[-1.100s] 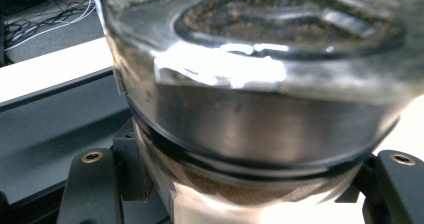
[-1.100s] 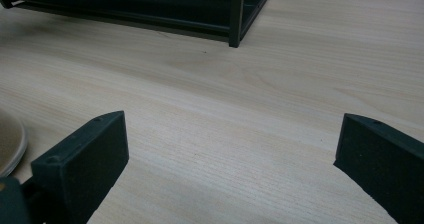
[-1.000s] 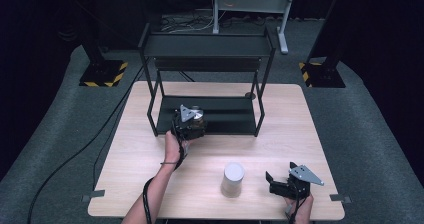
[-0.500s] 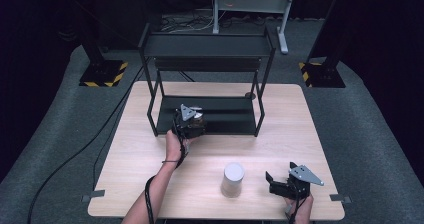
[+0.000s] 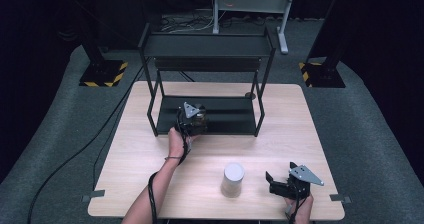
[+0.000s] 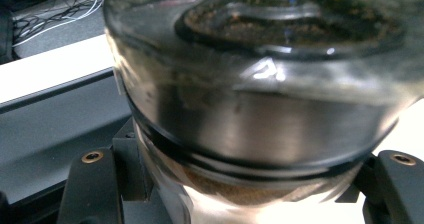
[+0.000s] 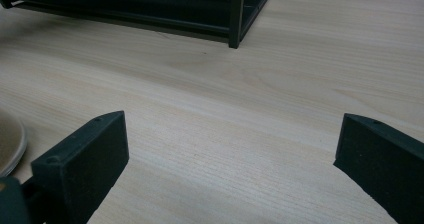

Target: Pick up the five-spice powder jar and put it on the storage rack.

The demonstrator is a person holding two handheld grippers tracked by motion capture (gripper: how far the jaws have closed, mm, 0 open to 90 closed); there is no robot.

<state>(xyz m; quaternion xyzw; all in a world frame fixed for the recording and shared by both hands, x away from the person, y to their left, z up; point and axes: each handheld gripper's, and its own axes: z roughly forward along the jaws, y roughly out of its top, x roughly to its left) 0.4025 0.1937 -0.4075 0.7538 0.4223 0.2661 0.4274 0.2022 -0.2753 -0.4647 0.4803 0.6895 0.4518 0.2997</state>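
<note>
Your left gripper (image 5: 196,118) hides most of the glass jar (image 6: 260,99) from above. In the left gripper view the jar is blurred, cut off at twelve and six o'clock. The pale cup (image 7: 9,141) is cropped at nine o'clock.

The high view looks forward and down over the pale wooden table (image 5: 150,149). The left gripper view sits very close behind a clear glass jar (image 6: 260,99). The right gripper view skims low toward the black metal two-tier rack (image 7: 150,9) at 12 o'clock, shared with the high view (image 5: 205,116).
</note>
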